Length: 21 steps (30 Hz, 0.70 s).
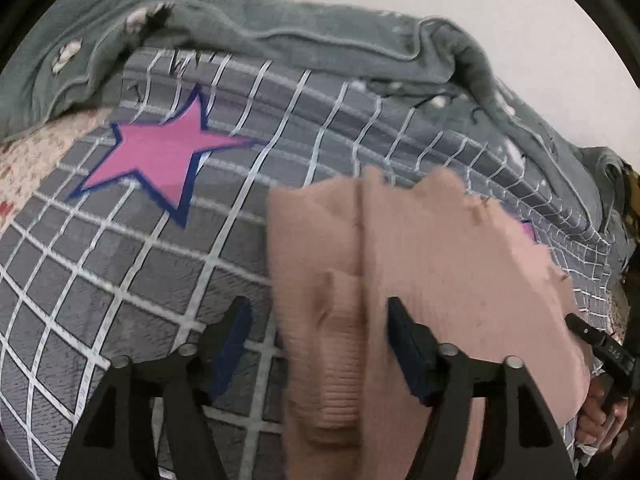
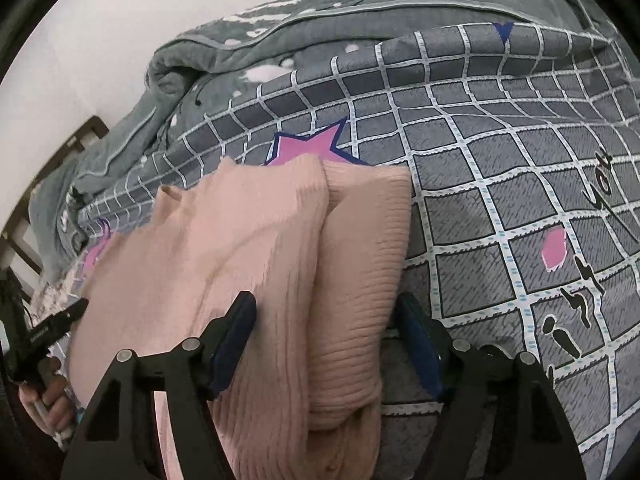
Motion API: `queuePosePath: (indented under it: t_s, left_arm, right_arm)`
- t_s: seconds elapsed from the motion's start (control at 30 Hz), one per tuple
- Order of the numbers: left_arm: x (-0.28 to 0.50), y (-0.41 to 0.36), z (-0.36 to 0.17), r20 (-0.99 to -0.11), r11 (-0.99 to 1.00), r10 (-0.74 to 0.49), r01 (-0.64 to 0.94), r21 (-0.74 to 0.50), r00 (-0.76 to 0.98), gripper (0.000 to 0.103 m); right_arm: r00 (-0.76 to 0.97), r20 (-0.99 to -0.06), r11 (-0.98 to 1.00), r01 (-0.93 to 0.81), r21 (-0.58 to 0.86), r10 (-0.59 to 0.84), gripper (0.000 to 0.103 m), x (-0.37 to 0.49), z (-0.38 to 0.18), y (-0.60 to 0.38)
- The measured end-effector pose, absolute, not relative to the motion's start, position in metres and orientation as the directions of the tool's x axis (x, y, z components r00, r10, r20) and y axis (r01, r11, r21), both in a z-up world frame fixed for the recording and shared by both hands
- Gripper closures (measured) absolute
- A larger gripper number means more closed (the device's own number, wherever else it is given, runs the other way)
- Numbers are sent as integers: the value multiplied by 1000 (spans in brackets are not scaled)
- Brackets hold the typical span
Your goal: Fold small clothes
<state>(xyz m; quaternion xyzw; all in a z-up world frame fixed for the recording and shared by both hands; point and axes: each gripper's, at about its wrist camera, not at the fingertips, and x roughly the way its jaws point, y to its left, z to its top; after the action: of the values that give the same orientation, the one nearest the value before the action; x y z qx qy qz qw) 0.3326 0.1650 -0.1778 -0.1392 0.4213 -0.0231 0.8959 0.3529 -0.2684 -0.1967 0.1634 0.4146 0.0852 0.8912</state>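
The pink ribbed sweater (image 2: 256,248) lies part-folded on the bed's checked quilt (image 2: 500,200). Both left tongs (image 1: 320,344) and right tongs (image 2: 328,340) stand apart, seemingly gripping nothing. Smooth each flap flat before the next fold.

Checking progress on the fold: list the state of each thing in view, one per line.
pink ribbed sweater: lying on the bed, both sleeves folded in over the body, not yet folded across.
left gripper: open, its fingers astride a folded sleeve.
right gripper: open, its fingers astride the other sleeve.
grid-print bedcover: spread flat under the sweater.
grey blanket: bunched along the wall.
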Motion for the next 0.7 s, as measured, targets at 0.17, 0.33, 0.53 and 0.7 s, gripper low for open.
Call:
queuePosePath:
  t_s: [0.17, 0.33, 0.53, 0.7]
  left_arm:
    - [333, 156, -180, -746, 962, -210, -1, -272, 632, 33]
    - [340, 144, -182, -752, 962, -215, 4, -272, 623, 34]
    - [327, 153, -182, -722, 946, -248, 1, -324, 646, 61]
    - [334, 151, -184, -720, 938, -248, -24, -345, 649, 69]
  right_arm:
    - [632, -726, 943, -23, 331, 270, 30, 355, -197, -264]
    - [632, -720, 936, -25, 351, 287, 30, 354, -196, -266]
    - [622, -719, 934, -56, 353, 309, 30, 349, -195, -263]
    - [612, -719, 928, -70, 366, 330, 34, 357, -198, -259]
